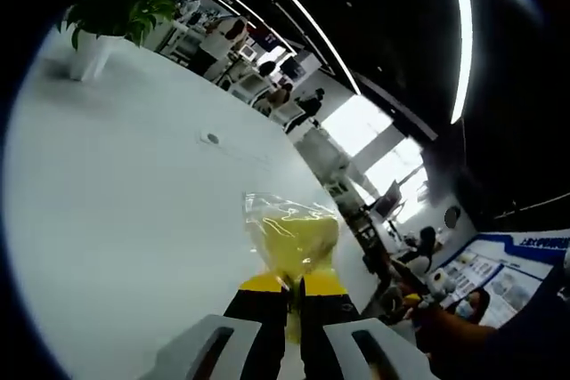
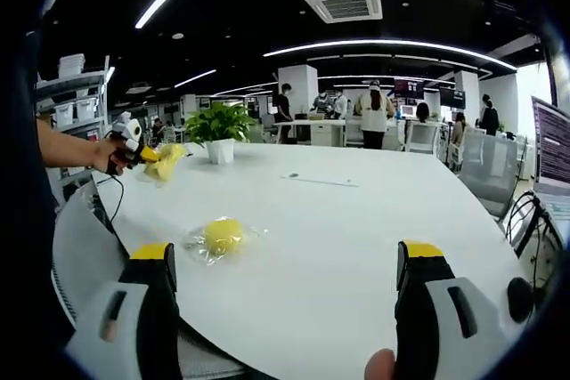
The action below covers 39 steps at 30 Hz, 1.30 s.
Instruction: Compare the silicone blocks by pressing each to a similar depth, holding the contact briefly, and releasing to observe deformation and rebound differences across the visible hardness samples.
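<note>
My left gripper (image 1: 291, 284) pinches one bagged yellow block (image 1: 292, 236), lifted off the white table (image 1: 134, 211), bag running straight out from the jaws. My right gripper (image 2: 289, 269) hangs wide open; the second bagged block (image 2: 223, 237) lies flat ahead, roundish, unpressed.

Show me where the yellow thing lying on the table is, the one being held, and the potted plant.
Bagged yellow block (image 2: 223, 237): right gripper view, its yellow middle.
Held bagged block (image 1: 294, 242): left gripper view, yellow body above the jaws.
Potted plant (image 2: 220, 122): right gripper view, its leaves.
</note>
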Tool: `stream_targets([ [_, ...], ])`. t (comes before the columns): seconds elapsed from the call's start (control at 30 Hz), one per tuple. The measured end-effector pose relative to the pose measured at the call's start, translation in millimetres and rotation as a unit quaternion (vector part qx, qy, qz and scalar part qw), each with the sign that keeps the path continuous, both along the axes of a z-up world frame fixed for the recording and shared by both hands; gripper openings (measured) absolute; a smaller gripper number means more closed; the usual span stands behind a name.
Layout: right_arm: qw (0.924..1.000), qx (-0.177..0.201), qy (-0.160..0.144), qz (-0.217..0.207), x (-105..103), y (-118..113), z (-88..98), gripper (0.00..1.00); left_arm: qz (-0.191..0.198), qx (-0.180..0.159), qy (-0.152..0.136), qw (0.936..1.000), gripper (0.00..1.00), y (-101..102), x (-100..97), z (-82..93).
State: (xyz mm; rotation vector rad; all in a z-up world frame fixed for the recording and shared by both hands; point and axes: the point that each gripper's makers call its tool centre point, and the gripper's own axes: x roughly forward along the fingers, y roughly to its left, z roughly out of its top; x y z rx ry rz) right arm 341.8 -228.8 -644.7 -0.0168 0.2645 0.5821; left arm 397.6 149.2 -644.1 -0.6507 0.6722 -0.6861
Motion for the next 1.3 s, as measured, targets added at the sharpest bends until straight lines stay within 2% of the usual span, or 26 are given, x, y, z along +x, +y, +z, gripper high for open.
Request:
stream_targets([
  [0.07,1.0,0.004,0.008,0.002,-1.3,0.2,-3.4,0.97,0.004,-0.003,0.014,0.9999,0.02,2.3,1.3,-6.7],
  [0.3,0.9999,-0.002,0.008,0.006,-3.4,2.7,-6.9,0.97,0.001,0.003,0.059,0.9982,0.02,5.7,2.6,-37.4],
  [0.4,0.9999,-0.008,0.008,0.009,-4.0,-0.2,-9.7,0.97,0.003,0.004,0.083,0.9965,0.02,6.0,3.8,-56.0],
  [0.53,0.9999,-0.006,0.009,0.009,-4.9,-1.8,-12.5,0.97,0.003,0.016,0.098,0.9951,0.02,5.4,5.1,-73.0],
  [0.67,0.9999,-0.004,0.01,0.007,-4.3,-4.2,-15.2,0.97,0.01,0.019,0.117,0.9929,0.02,14.2,12.7,-93.0],
  [0.83,0.9998,-0.014,0.011,0.012,-4.7,-1.8,-23.2,0.97,0.012,0.027,0.127,0.9915,0.02,20.1,16.1,-101.2],
  [0.93,0.9995,-0.015,0.025,0.011,-4.8,-4.1,-31.0,0.97,0.012,0.038,0.134,0.9902,0.02,25.7,17.0,-108.8],
  [1.07,0.9991,-0.02,0.035,0.011,-5.3,-9.2,-40.5,0.97,0.015,0.037,0.149,0.988,0.02,31.3,15.8,-117.6],
  [1.13,0.9989,-0.024,0.038,0.011,-5.2,-12.7,-43.8,0.97,0.015,0.037,0.152,0.9875,0.02,24.0,9.3,-115.1],
  [1.3,0.9991,-0.022,0.037,0.006,-3.7,-15.4,-44.5,0.97,0.01,0.042,0.155,0.987,0.02,25.2,8.6,-122.3],
])
